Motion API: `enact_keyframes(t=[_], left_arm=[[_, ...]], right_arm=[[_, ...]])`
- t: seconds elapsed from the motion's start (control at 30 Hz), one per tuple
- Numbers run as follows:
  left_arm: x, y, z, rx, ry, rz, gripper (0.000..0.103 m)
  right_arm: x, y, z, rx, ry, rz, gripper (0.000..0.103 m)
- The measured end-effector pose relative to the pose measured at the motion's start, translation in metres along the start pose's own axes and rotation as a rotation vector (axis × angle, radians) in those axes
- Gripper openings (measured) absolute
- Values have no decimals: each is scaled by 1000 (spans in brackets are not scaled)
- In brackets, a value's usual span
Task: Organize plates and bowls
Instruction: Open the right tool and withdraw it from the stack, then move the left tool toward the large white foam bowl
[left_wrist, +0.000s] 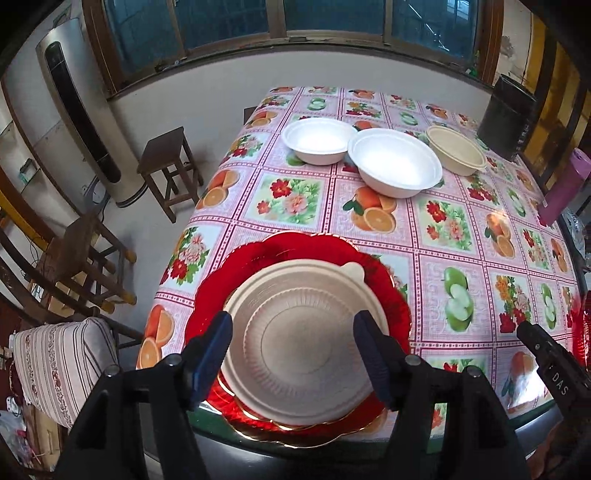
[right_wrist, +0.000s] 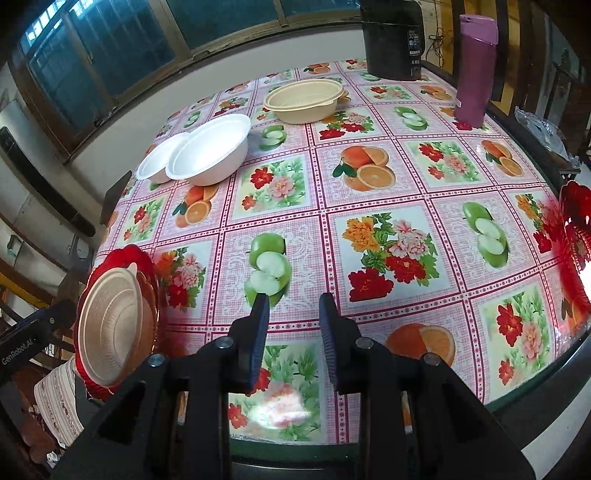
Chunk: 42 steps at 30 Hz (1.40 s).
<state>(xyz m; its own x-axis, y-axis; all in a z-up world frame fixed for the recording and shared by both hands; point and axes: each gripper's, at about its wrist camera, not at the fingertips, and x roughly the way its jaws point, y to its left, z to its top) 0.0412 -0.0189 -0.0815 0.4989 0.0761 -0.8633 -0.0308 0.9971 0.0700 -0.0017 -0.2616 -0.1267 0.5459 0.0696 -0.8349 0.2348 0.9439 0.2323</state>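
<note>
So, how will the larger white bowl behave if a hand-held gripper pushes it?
The larger white bowl looks like thin foam or pulp, so it is probably very light and would slide easily on the glossy tablecloth. Its rim overlaps the smaller white bowl, so a push may move both. A hard pinch could dent it.

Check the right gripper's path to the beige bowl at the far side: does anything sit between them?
Nothing visible does. Between the right gripper and the beige bowl lies only bare tablecloth. The two white bowls sit off to the left, the purple bottle to the right.
</note>
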Motion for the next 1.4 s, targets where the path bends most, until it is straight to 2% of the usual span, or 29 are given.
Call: enact_keyframes(t=[0.53,1.4], left_arm=[[-4,-19,10,1,-21,2,73],[-6,-37,6,21,-15,-11,73]], right_arm=[[-1,-13,18,6,-20,20,29],[-1,-32,12,29,-4,20,29]])
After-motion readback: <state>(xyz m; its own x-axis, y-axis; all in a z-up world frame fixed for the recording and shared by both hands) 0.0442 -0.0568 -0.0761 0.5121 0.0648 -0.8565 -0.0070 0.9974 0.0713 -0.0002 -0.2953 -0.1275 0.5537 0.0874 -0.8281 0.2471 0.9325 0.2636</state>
